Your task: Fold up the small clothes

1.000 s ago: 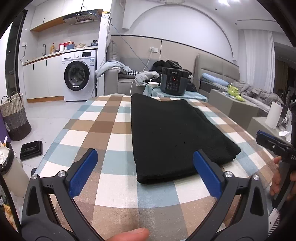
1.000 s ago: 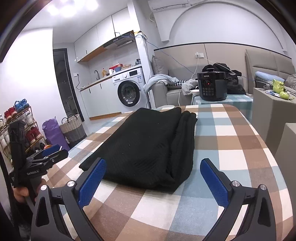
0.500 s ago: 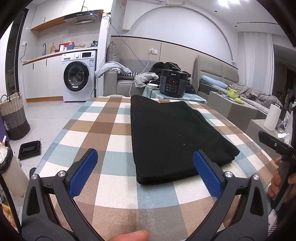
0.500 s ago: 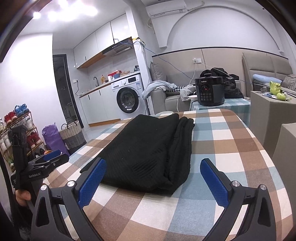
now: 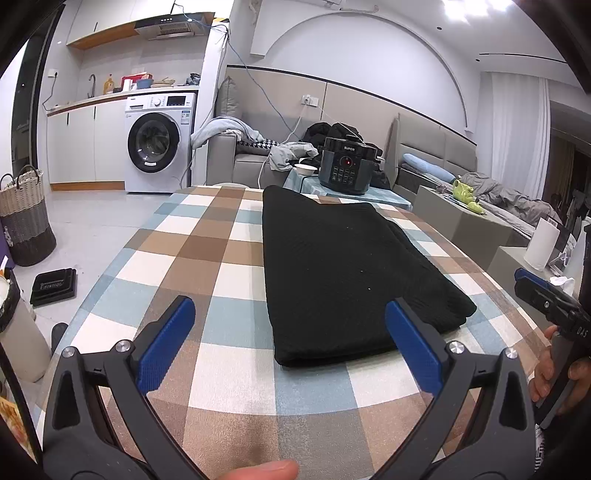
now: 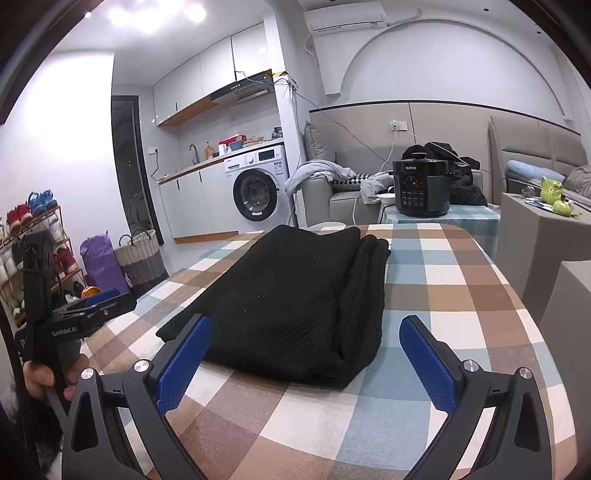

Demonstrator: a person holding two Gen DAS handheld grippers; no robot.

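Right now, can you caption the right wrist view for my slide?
Open right gripper hovers before a folded black garment on the checkered table.

Place: a lived-in home, an open room joining kitchen and lounge.
Kitchen corner: washing machine (image 5: 159,143) under a worktop with a tap, white cupboards, extractor hood (image 5: 168,26) above.
Lounge: grey sofa (image 5: 236,162) strewn with clothes, padded wall panels, air conditioner (image 6: 347,16) high on the wall.
Table: checked tablecloth (image 5: 207,258) in brown, blue and white.
Side table: black electric pressure cooker (image 5: 345,170), plugged in.
Entrance side: shoe rack (image 6: 33,236) with shoes, woven laundry basket (image 5: 24,221).
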